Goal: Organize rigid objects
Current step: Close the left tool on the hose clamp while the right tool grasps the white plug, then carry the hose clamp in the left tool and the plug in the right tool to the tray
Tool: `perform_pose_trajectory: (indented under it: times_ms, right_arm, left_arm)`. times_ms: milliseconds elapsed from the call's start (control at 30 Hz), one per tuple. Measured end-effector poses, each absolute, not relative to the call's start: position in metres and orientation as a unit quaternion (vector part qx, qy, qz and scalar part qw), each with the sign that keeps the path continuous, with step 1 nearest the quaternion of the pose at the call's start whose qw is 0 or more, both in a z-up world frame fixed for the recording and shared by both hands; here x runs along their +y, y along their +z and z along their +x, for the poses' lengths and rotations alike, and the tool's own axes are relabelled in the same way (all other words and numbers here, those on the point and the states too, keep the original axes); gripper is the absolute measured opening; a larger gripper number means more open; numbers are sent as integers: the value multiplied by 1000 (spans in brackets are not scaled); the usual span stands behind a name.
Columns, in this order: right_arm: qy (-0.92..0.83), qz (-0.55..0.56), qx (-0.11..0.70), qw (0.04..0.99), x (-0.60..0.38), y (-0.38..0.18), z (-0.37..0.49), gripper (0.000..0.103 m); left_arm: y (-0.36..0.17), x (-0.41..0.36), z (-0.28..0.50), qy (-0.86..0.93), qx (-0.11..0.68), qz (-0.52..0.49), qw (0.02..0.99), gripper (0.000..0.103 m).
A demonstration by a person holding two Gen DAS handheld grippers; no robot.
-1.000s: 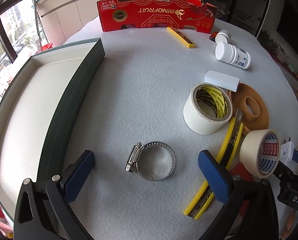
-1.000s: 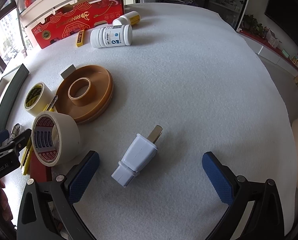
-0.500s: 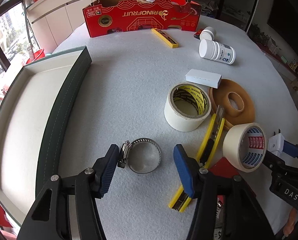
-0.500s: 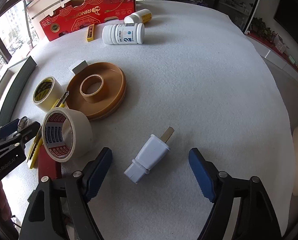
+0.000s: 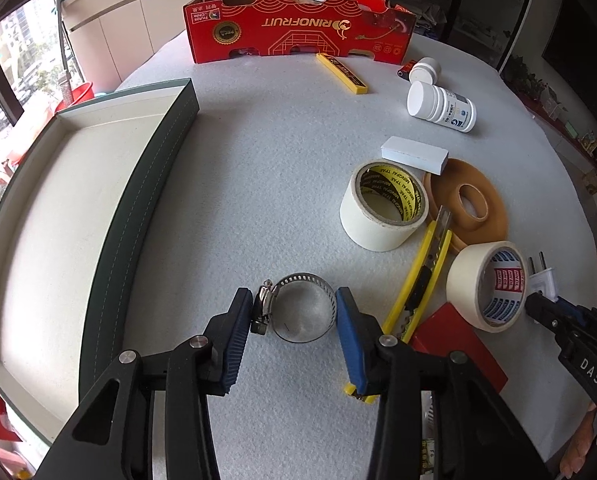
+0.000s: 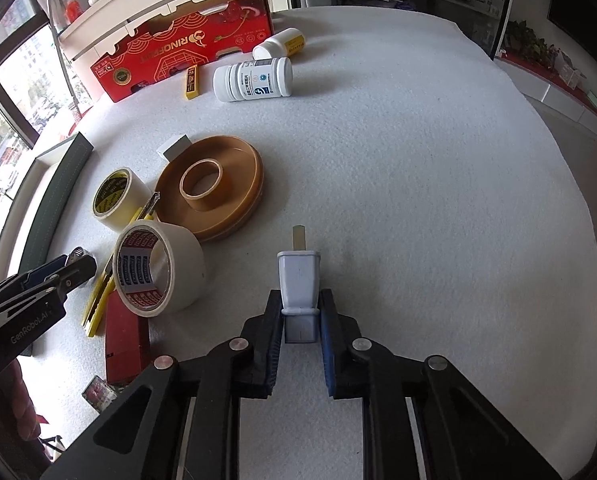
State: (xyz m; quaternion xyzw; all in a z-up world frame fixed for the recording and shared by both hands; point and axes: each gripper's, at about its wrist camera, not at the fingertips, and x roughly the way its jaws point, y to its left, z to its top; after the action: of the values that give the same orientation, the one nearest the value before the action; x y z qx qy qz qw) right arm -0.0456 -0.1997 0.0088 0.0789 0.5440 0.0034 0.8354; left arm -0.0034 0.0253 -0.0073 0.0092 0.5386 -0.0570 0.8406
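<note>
two bottles' labels (image 6: 252, 80) legible in r view only.

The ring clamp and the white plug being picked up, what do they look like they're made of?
The ring clamp looks like bare metal, probably steel: a shiny silver band with punched slots and a screw housing. The white plug seems to be smooth moulded plastic with a slight sheen, and its flat brass-coloured prong looks like metal.
</note>
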Motion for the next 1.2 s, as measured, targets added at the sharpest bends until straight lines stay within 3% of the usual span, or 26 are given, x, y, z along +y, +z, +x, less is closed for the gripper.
perform_pose_trajectory:
  times_ms: [433,933,1200]
  right_arm:
    - [9,140,513,847,-220,25,-81,19]
    - [1,95,518,850,-212,7,-61,19]
    - [9,100,484,869,-213,33,-77,18]
  left_arm:
    - [13,27,-40,-47,510,-1,859,45]
    - [13,24,-46,-50,509,3,859,45]
    - [23,13,-58,-70,493,-5,867,45]
